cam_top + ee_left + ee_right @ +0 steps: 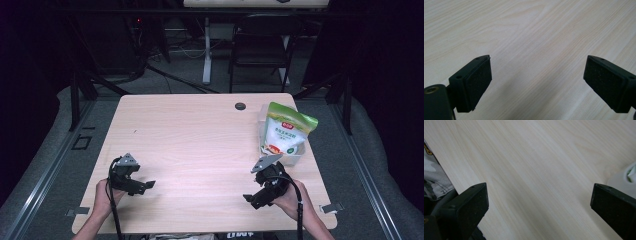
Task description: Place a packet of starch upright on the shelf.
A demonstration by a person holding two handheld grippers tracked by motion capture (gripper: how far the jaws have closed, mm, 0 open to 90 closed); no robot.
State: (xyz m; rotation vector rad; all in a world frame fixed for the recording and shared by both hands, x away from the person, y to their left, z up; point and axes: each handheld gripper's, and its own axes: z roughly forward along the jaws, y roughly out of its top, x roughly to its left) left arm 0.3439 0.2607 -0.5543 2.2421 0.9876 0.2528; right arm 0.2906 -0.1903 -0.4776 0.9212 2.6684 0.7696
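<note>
A white and green snack bag [287, 129] stands upright in a clear plastic box [262, 125] at the table's right side. My right gripper [257, 196] rests low on the table just in front of that box, held in a hand, its jaws wide apart over bare wood [536, 170]. A corner of the box [624, 178] peeks in at the right gripper view's edge. My left gripper [142, 187] sits near the table's front left, held in the other hand, jaws wide apart with only tabletop [536, 50] between them.
The light wooden table [200, 135] has a small dark round cap [240, 106] near its far edge. Behind the table stand a black chair [260, 47] and a white desk leg [207, 50]. Camouflage cloth [432, 177] shows at the right gripper view's left.
</note>
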